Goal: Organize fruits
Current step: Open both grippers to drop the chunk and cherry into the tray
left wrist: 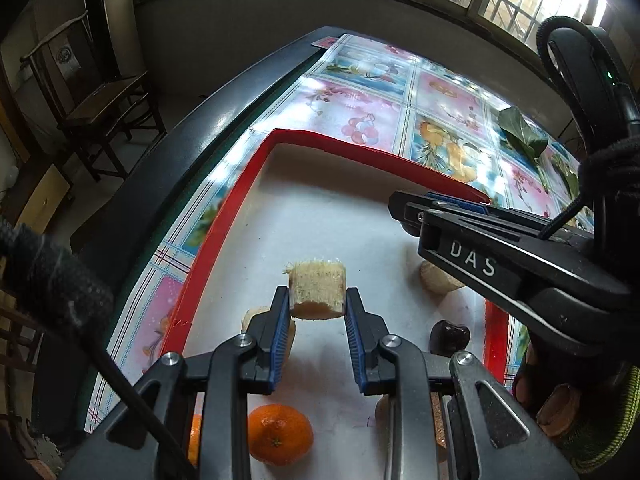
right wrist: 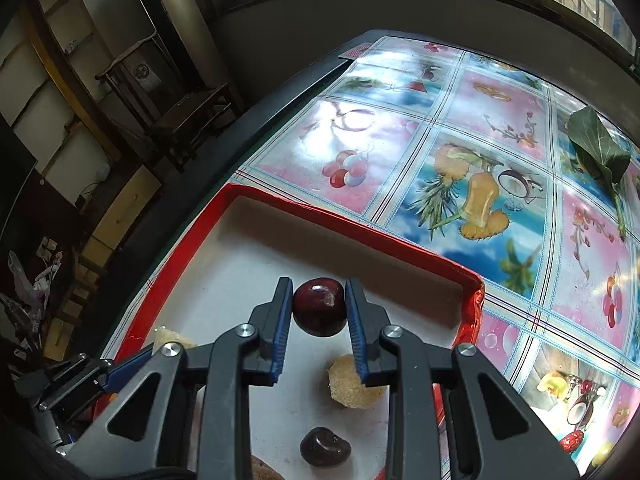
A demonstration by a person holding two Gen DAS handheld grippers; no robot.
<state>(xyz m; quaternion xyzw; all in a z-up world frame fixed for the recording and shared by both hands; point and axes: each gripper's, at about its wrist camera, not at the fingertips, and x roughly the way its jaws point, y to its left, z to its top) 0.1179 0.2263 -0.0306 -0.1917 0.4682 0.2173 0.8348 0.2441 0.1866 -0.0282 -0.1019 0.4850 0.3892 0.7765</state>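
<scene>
My left gripper (left wrist: pixel 317 304) is shut on a pale, fibrous sugarcane chunk (left wrist: pixel 317 286), held above the white floor of the red-rimmed tray (left wrist: pixel 224 216). Below it lie a mandarin (left wrist: pixel 280 434) and another cane piece (left wrist: pixel 250 318). My right gripper (right wrist: pixel 318 308) is shut on a dark red cherry (right wrist: pixel 319 306) over the same tray (right wrist: pixel 344 224). In the right wrist view a second cherry (right wrist: pixel 325 447) and a cane piece (right wrist: pixel 354 382) rest on the tray floor. The right gripper (left wrist: pixel 412 210) also shows from the side in the left wrist view, above a cherry (left wrist: pixel 449 338).
The tray sits on a table covered with a fruit-print cloth (right wrist: pixel 480 184). A green leaf (right wrist: pixel 598 148) lies on the cloth at the far right. A wooden chair (left wrist: pixel 92 108) stands beyond the table's dark edge. A red date (right wrist: pixel 572 440) lies right of the tray.
</scene>
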